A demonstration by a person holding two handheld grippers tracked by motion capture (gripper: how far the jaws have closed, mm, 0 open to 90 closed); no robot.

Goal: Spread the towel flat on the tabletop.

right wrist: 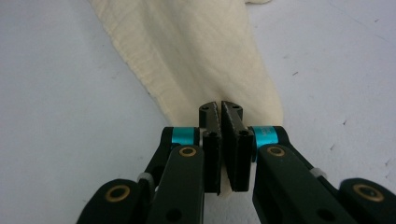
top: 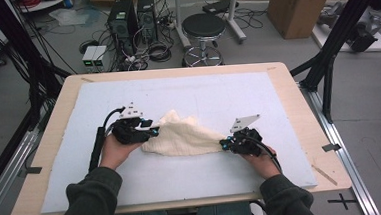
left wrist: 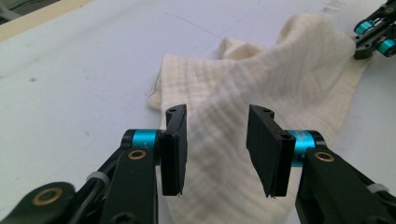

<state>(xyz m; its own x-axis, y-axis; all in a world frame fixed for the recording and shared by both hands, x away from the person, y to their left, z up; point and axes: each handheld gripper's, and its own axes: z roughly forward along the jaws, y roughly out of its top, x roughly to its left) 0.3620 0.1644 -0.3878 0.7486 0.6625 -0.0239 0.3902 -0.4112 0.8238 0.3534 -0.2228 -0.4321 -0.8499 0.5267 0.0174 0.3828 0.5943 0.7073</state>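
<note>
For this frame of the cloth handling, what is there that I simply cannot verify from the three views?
- High view: the tips of the left tool and right tool are too small to read.
- Left gripper view: the near end of the cloth is cut off by the bottom edge.
- Right gripper view: the cloth's corner is hidden between the closed jaws; its far end is cut off by the top edge.

Grey floor (top: pixel 368 101), black round stool (top: pixel 203 27), computer towers (top: pixel 132 18) (cables tangled around), cardboard box (top: pixel 300 5), wooden table (top: pixel 54 126).

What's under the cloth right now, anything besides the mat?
Around the cream cloth only the white mat shows. The right gripper pinches one corner. The bunched middle hides whatever may lie beneath.
</note>
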